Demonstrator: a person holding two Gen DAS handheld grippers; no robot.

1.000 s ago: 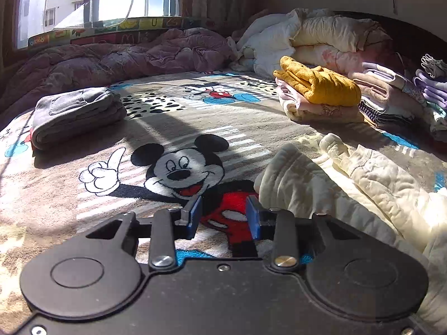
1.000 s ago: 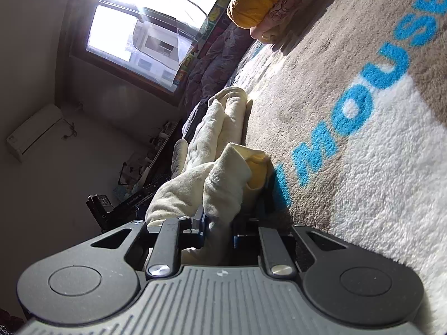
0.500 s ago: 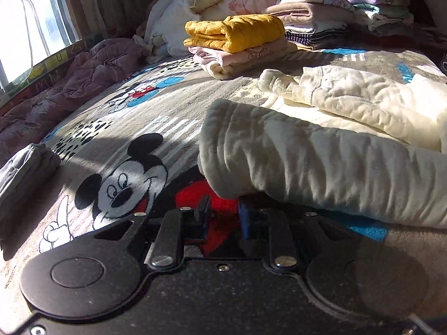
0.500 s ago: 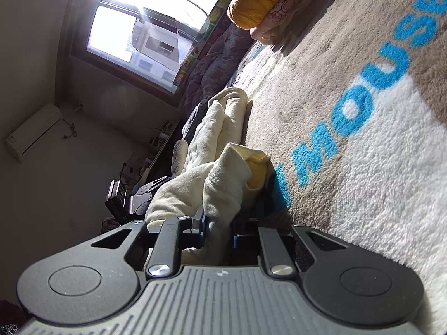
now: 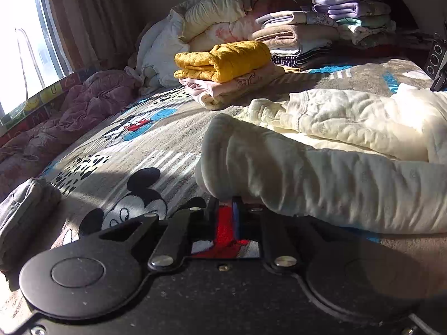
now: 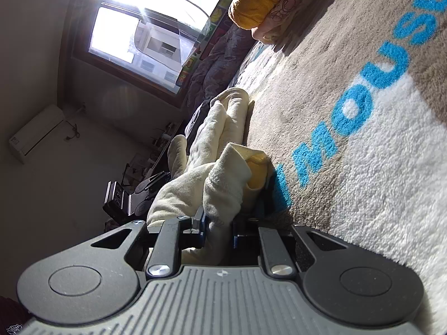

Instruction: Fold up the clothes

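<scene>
The cream quilted garment (image 5: pixel 349 173) lies spread across the right half of the bed, on the Mickey Mouse blanket (image 5: pixel 134 150). Its nearest rolled edge sits directly over the left gripper (image 5: pixel 226 207).

The left gripper is fully closed at that lower edge. The fold overhangs the fingertips, so whether the pads have cloth between them cannot be told.

The right gripper (image 6: pixel 219 227) is clamped on a bunched thickness of the same garment (image 6: pixel 220 184) at its other end, with cloth filling the narrow gap between the fingers.

Folded piles stand well clear at the far side: a mustard towel (image 5: pixel 223 60) on pink items, a taller stack (image 5: pixel 335 25) to the right. A grey folded piece (image 5: pixel 25 209) lies near left.

Judgement: the step in hand is taking both ends before carrying one side over.

- Confirm the left grip before lifting.
- Raise both ends together and level.
- Keep the cloth taut so the padding does not sag.
- Lay edge onto edge, clear of the far piles.
</scene>
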